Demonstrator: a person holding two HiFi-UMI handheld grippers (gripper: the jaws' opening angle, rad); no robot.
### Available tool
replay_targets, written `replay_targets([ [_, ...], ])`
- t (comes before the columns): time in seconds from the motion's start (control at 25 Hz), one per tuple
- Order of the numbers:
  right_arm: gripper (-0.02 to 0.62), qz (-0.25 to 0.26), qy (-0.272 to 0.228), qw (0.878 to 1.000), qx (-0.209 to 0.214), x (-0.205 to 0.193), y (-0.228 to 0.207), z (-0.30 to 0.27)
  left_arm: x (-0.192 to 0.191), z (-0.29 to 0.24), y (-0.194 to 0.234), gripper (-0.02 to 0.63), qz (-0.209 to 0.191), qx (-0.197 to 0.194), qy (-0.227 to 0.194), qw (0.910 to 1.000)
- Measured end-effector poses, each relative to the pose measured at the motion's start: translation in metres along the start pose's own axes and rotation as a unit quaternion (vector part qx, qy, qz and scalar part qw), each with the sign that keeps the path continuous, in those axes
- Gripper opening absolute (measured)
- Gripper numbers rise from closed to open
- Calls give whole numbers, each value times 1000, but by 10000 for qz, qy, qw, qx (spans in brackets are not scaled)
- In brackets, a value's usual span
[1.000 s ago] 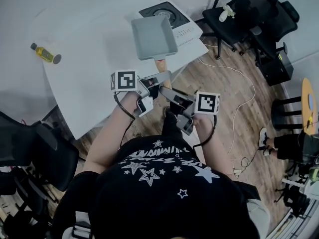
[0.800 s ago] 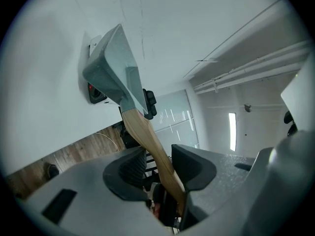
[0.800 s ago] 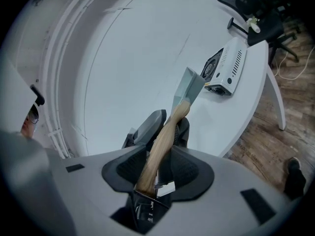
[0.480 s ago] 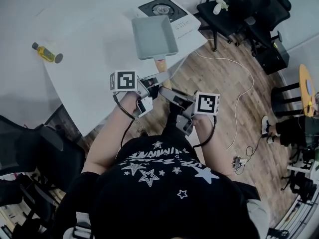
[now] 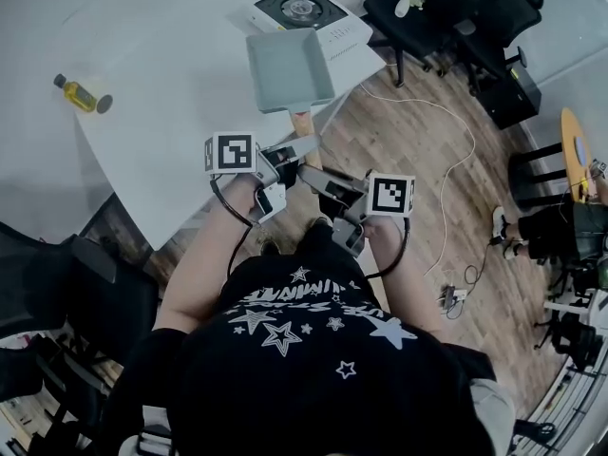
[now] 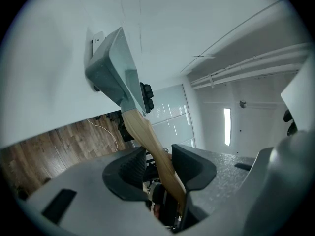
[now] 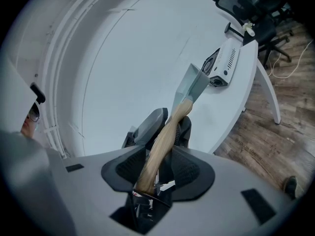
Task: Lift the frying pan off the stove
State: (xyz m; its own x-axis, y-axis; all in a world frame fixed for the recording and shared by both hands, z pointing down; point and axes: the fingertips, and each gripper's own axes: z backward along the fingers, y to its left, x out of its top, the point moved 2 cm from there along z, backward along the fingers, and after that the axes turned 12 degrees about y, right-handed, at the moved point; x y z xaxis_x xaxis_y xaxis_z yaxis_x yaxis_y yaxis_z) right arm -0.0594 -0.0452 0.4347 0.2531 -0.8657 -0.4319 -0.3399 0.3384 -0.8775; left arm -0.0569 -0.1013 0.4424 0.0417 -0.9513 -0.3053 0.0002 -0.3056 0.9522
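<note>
Holding bent arms close in front, the person [image 5: 313, 350] has the left gripper [image 6: 158, 168] and right gripper [image 7: 158, 165] both squeezed on the wooden handle [image 5: 303, 123] of the frying pan [image 5: 290, 69]. The pan is just past the fingers [image 6: 130, 168], off the stove [image 5: 302, 9] beyond it. Stove writing is too small to read.

The person wore a black T-shirt [image 5: 313, 369] with white stars. The grey left gripper [image 6: 160, 166] and right gripper [image 7: 158, 163] bore black-and-white marker cubes [image 5: 233, 152].
</note>
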Motion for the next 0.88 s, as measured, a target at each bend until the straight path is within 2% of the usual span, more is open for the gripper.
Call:
replay_targets([
  [0.36, 167, 58, 221, 9993, 290, -21, 13, 18, -26, -12, -15, 164, -117, 150, -29, 9998],
  [0.72, 173, 126, 586, 9971, 461, -53, 31, 63, -69, -36, -43, 163, 34, -192, -562, 9982],
  [0.88, 173, 107, 705, 9960, 536, -65, 37, 80, -87, -43, -43, 163, 91, 38, -642, 9979],
])
